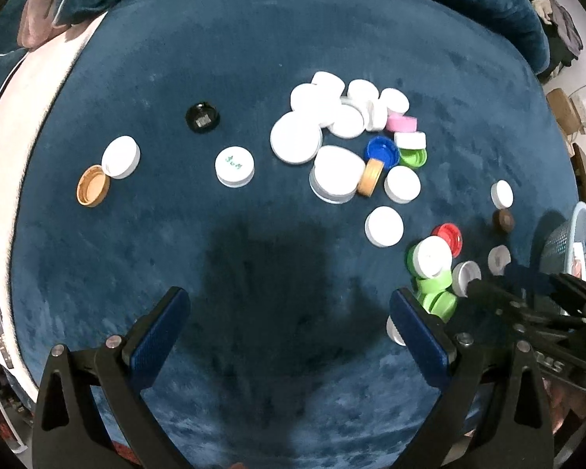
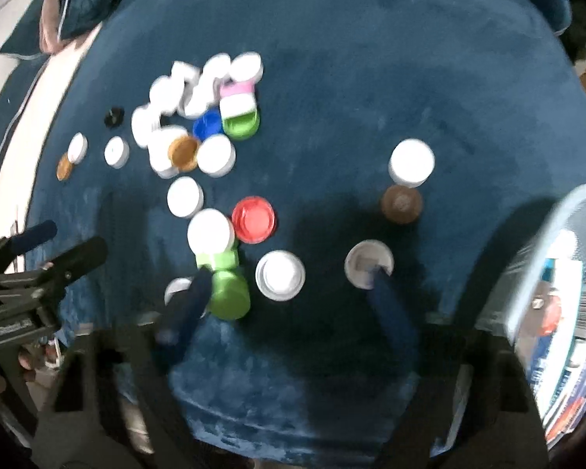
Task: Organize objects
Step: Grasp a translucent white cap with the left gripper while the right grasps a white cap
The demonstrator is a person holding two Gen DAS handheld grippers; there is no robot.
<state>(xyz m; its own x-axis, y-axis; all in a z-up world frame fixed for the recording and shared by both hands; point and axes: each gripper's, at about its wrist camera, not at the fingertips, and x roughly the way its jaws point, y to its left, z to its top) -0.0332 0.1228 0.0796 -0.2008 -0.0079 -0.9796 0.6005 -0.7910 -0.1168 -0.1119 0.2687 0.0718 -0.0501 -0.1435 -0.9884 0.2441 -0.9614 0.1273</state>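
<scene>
A: Caps lie scattered over a blue velvet surface [image 1: 254, 58]. At far left an orange cap [image 1: 93, 186], open side up, touches a white cap [image 1: 121, 156]; a black cap [image 1: 202, 117] and a white cap with green print [image 1: 234, 166] sit further right, each on its own.

B: And the middle?

A: A dense cluster of white caps [image 1: 332, 109], with a pink cap [image 1: 401, 123], a blue cap [image 1: 382, 151] and a tilted tan cap [image 1: 371, 177] along its right edge. Below and right of that, a red cap [image 1: 448, 236] lies just beside a bunch of green caps [image 1: 435, 293] with a white one on top.

B: The grippers?

A: The left hand-held gripper [image 1: 289, 336] hangs over bare velvet, fingers wide apart, nothing between them. The right hand-held gripper [image 2: 289, 293] points down, fingers apart; an upturned white cap [image 2: 280, 274] lies between them, not pressed by either pad. Its left finger [image 2: 187, 305] overlaps the green caps in the blurred right wrist view, its right one a grey-white cap [image 2: 369, 264].

B: Far right?

A: A brown cap [image 2: 401, 203] touching a white one, then a pale blue basket [image 2: 543, 230] holding printed packets.
</scene>
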